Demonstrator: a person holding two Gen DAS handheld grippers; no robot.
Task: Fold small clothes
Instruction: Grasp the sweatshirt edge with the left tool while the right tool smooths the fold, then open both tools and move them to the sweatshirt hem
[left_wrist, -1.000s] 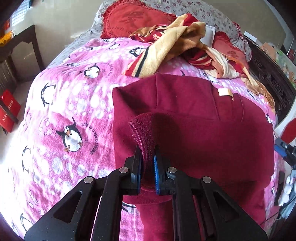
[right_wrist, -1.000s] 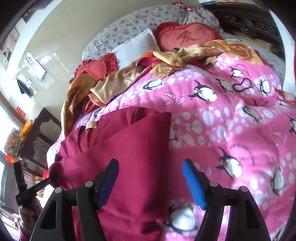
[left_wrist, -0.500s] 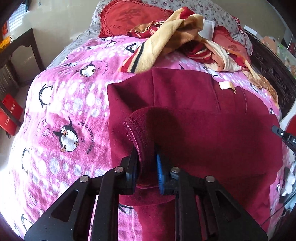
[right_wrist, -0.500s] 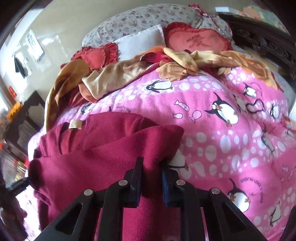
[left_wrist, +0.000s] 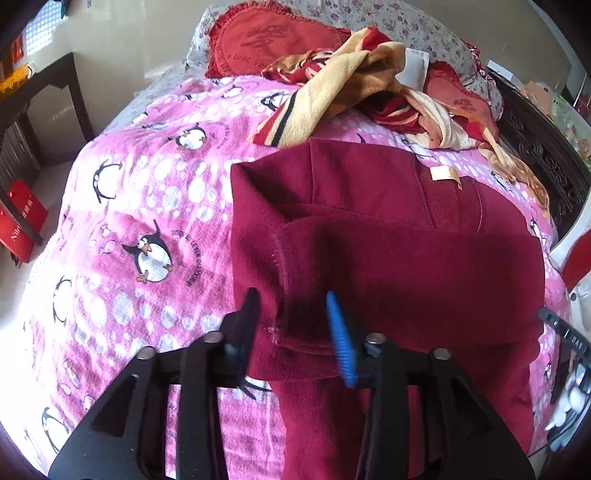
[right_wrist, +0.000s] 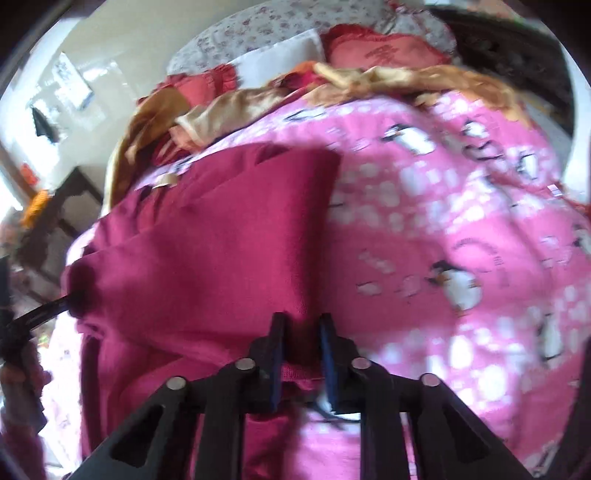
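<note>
The dark red fleece garment (left_wrist: 388, 236) lies spread on the pink penguin-print bed blanket (left_wrist: 147, 206), filling the centre and right of the left wrist view, its long axis running across the frame. The left gripper (left_wrist: 291, 314) sits at the folded flap's stitched left edge; its jaws have just been opening and now straddle the cloth without pressing it. In the blurred right wrist view, the right gripper (right_wrist: 301, 339) at the bottom centre has just been closing and appears clamped on the garment's near right corner. The cloth extends up and left from that grip, so the right gripper is better placed to carry the next fold.
</note>
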